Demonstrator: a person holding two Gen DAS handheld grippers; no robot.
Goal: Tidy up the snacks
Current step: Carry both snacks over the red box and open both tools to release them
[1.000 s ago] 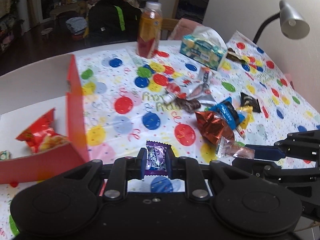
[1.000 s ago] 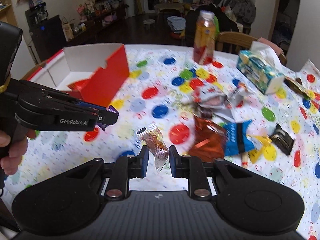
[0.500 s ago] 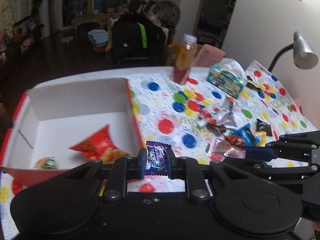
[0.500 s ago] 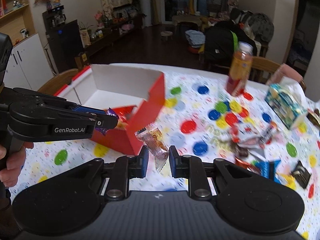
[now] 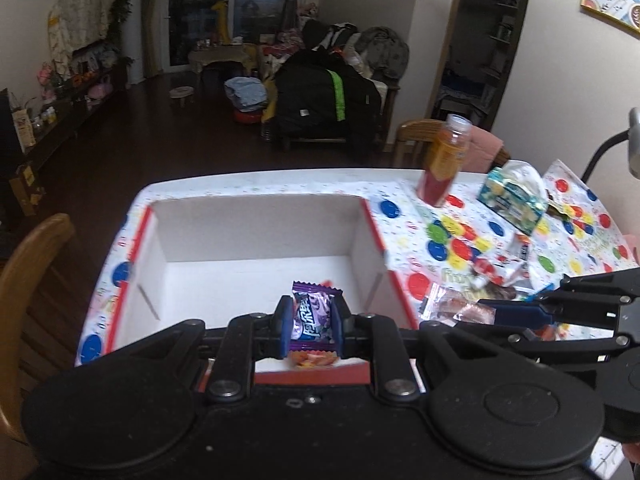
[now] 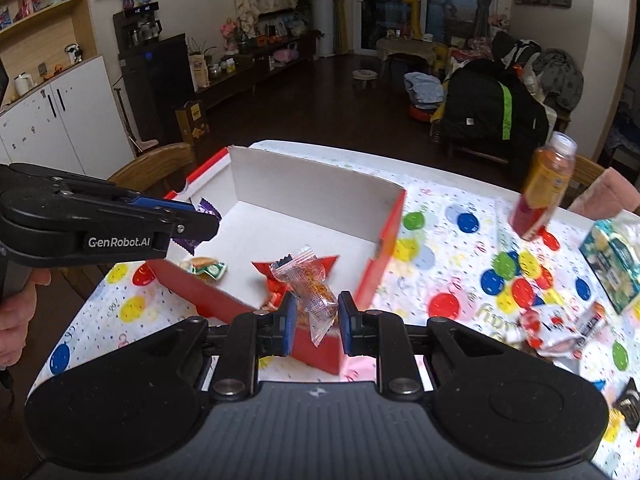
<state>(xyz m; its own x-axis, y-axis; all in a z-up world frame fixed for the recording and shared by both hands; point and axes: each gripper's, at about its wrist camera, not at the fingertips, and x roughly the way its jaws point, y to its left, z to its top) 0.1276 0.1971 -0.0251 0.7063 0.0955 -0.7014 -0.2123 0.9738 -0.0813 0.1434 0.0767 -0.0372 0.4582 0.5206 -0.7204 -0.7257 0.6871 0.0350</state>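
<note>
An open box (image 5: 256, 236), red outside and white inside, lies at the table's left end. My left gripper (image 5: 311, 332) is shut on a purple candy packet (image 5: 314, 312) and hangs over the box's near wall. In the right wrist view my right gripper (image 6: 317, 320) is shut on a clear packet of orange snack (image 6: 308, 284) above the box's near right corner (image 6: 320, 344). A red chip bag (image 6: 326, 261) and a green packet (image 6: 204, 268) lie inside. The left gripper (image 6: 212, 226) shows from the side with the purple packet (image 6: 208, 210).
Loose snacks (image 6: 560, 328) are piled on the dotted tablecloth right of the box. An orange drink bottle (image 6: 544, 188) and a tissue box (image 6: 612, 256) stand behind them. A wooden chair (image 5: 24, 280) is at the table's left side. A hand (image 6: 16, 312) holds the left gripper.
Both grippers have risen and swung left from the snack pile to the box, each still holding its packet. The box interior now faces both cameras.
</note>
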